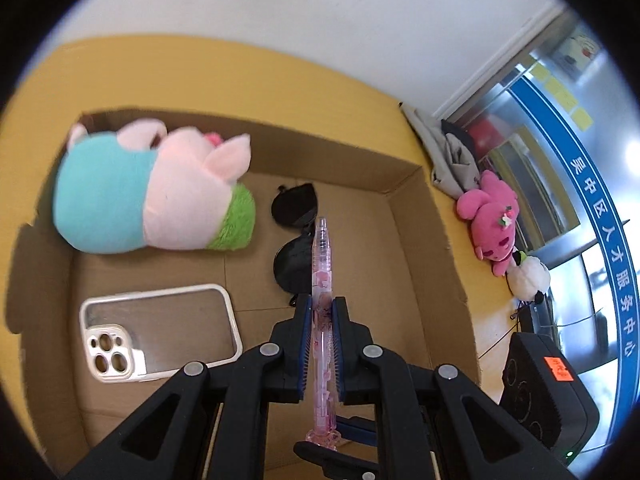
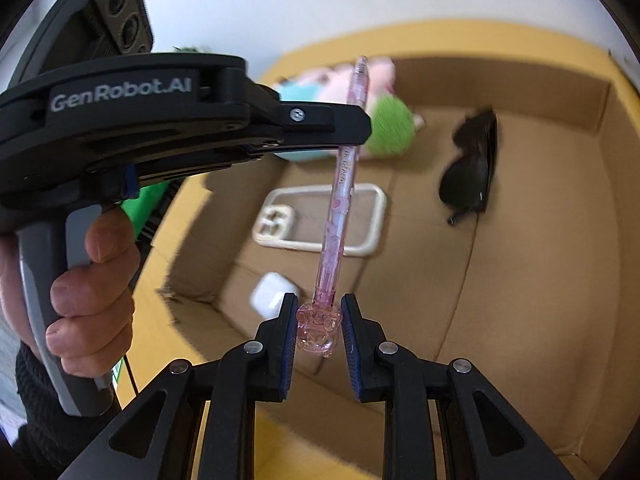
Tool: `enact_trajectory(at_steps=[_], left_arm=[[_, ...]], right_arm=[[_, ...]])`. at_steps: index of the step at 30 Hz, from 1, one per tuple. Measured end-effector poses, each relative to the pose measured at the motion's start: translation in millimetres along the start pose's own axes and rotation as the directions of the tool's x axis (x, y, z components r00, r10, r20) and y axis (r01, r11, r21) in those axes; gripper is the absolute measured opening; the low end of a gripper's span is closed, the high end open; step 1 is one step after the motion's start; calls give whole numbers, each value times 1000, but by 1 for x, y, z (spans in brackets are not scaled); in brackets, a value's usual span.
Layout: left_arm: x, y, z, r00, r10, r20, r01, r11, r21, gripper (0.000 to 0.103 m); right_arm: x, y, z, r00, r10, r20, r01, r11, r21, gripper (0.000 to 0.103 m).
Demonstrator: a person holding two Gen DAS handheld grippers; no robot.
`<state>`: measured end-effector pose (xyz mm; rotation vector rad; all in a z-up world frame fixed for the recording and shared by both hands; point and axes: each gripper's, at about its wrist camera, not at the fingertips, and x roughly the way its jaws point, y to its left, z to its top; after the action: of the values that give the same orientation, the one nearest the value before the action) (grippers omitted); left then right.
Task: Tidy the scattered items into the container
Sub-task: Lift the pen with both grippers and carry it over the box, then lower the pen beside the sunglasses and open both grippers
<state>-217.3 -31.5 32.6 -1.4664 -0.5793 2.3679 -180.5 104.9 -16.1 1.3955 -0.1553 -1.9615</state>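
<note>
My left gripper [image 1: 321, 308] is shut on a pink see-through pen [image 1: 321, 272] and holds it over the open cardboard box [image 1: 436, 248]. In the right wrist view the left gripper [image 2: 352, 128] grips the pen [image 2: 340, 208] partway along its shaft. My right gripper [image 2: 319, 312] has its jaws a little apart around the pen's bear-shaped end cap [image 2: 318, 330], not pressing it. Inside the box lie a pink and teal plush [image 1: 148, 192], black sunglasses [image 1: 294, 236], a clear phone case [image 1: 160, 330] and a white earbud case [image 2: 272, 294].
The box stands on a yellow table [image 1: 240, 76]. Outside the box on the right lie a pink plush [image 1: 494, 220], a white plush [image 1: 528, 278] and a grey cloth [image 1: 452, 160]. A black device [image 1: 548, 396] stands at the right edge.
</note>
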Motion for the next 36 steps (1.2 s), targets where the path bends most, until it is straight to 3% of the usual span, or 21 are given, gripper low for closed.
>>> enact_trajectory(at_steps=[7, 13, 20, 28, 31, 33, 36], left_arm=[[51, 35, 2, 993, -12, -114, 0, 994, -108, 9], [78, 38, 3, 983, 9, -184, -27, 995, -99, 9], [98, 46, 1, 973, 32, -230, -58, 993, -106, 10], [96, 43, 2, 973, 62, -221, -81, 994, -77, 10], [90, 42, 1, 977, 40, -210, -57, 995, -78, 11], [82, 39, 1, 979, 62, -195, -73, 996, -50, 20], [63, 30, 0, 985, 91, -149, -92, 996, 0, 31]], right_arm=[[38, -28, 12, 990, -21, -137, 32, 996, 83, 23], [57, -42, 15, 978, -16, -208, 47, 989, 143, 23], [61, -50, 18, 970, 4, -242, 40, 984, 176, 24], [59, -51, 17, 971, -2, -240, 47, 982, 182, 25], [56, -48, 16, 971, -22, -237, 64, 983, 173, 35], [52, -47, 16, 972, -34, -232, 74, 983, 167, 53], [44, -46, 12, 973, -68, -222, 103, 983, 149, 70]])
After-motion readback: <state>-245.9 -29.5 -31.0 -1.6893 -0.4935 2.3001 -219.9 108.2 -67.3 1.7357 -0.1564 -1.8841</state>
